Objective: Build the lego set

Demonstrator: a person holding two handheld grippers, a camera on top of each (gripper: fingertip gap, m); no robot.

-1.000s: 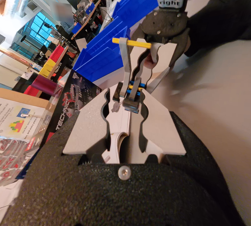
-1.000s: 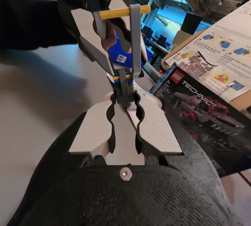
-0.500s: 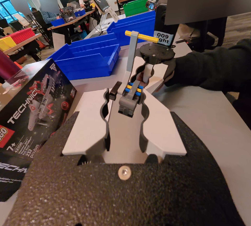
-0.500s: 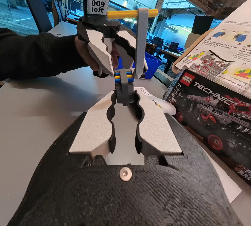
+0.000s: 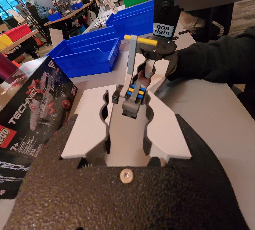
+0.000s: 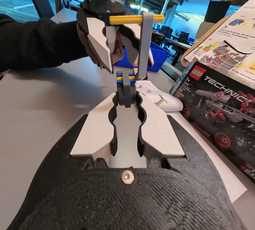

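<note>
A small lego assembly (image 5: 129, 106) has a dark grey block, blue and yellow pins (image 5: 135, 91), and a long grey beam (image 5: 131, 57) rising to a yellow axle (image 5: 140, 40). My left gripper (image 5: 127, 93) has its jaws set wide, tips against the pin ends and a black piece (image 5: 115, 97). My right gripper (image 6: 126, 96) is shut on the dark grey block (image 6: 126, 96) from the opposite side. Each gripper faces the other: the right gripper shows in the left wrist view (image 5: 139, 84), the left gripper in the right wrist view (image 6: 124, 70). The assembly is held just above the grey table (image 5: 200, 113).
A lego set box (image 5: 34, 99) stands beside the left gripper, also in the right wrist view (image 6: 220, 99). An open instruction booklet (image 6: 158, 99) lies under the assembly. Blue bins (image 5: 85, 57) stand behind. A board with printed sheets (image 6: 227, 37) leans behind the box. Left and right tips are no more than a few centimetres apart.
Both grippers turned together with the assembly from a tilted pose to level. The beam now stands upright. Neither grip changed.
</note>
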